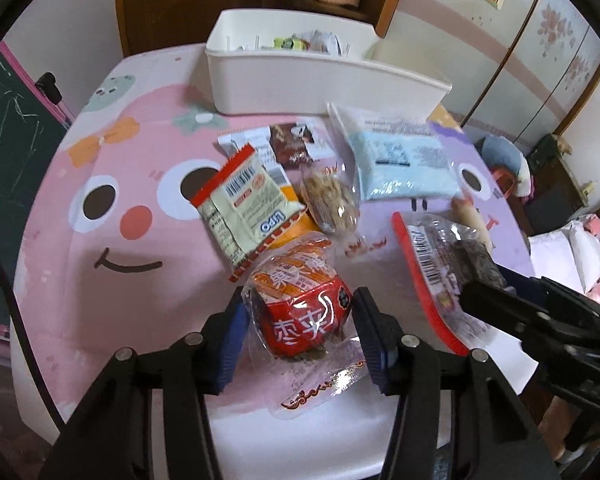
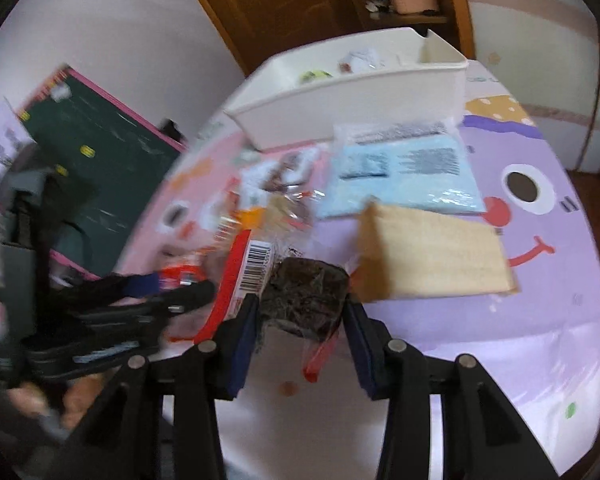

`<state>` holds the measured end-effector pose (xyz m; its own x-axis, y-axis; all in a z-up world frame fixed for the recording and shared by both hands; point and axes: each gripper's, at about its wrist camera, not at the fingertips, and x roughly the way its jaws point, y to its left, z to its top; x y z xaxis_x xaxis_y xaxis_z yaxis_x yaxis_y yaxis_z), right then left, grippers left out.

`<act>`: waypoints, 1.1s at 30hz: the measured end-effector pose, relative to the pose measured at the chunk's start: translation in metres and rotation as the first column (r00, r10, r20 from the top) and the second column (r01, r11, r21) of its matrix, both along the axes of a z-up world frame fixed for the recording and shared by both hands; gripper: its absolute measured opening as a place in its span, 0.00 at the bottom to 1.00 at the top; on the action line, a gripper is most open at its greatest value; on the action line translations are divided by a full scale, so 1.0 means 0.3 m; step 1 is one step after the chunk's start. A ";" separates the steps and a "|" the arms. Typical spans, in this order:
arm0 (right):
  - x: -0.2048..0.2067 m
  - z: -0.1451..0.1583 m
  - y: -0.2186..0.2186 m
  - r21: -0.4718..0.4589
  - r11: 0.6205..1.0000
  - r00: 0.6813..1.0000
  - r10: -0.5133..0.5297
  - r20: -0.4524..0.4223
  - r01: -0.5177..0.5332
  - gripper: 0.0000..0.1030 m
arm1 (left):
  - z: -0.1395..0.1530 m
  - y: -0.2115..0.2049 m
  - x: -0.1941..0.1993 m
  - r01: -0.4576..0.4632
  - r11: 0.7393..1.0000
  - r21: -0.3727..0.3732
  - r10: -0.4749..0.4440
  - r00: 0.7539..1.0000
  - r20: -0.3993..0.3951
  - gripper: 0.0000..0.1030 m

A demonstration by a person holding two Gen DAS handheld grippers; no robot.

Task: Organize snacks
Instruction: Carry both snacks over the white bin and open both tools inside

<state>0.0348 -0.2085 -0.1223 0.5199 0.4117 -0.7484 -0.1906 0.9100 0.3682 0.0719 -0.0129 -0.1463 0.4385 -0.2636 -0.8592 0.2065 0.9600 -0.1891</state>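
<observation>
My left gripper (image 1: pixel 300 314) is shut on a red and orange snack packet (image 1: pixel 300 308), held just above the table. My right gripper (image 2: pixel 300 312) is shut on a clear packet with a red edge and a dark brown cake (image 2: pixel 306 298) inside; the same packet (image 1: pixel 440 264) shows at the right of the left wrist view. A white storage bin (image 1: pixel 300 80) with a few snacks inside stands at the table's far side, also visible as the bin (image 2: pixel 352 100) in the right wrist view. Loose snacks lie between: a cream and red packet (image 1: pixel 244 204), a clear bag of brown pieces (image 1: pixel 332 200), a pale blue packet (image 1: pixel 404 160).
The table wears a pink and purple cartoon-face cloth (image 1: pixel 100 208). A tan wafer-like packet (image 2: pixel 432 256) lies right of my right gripper. A dark brown packet (image 1: pixel 292 146) lies near the bin. A green chalkboard (image 1: pixel 8 152) stands left, cupboards behind.
</observation>
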 end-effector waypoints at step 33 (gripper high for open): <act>0.258 1.016 -0.026 -0.218 0.960 0.836 -0.028 0.548 0.175 0.42 | 1.066 -0.092 0.223 0.015 0.980 0.200 -0.122 0.837 0.534 0.50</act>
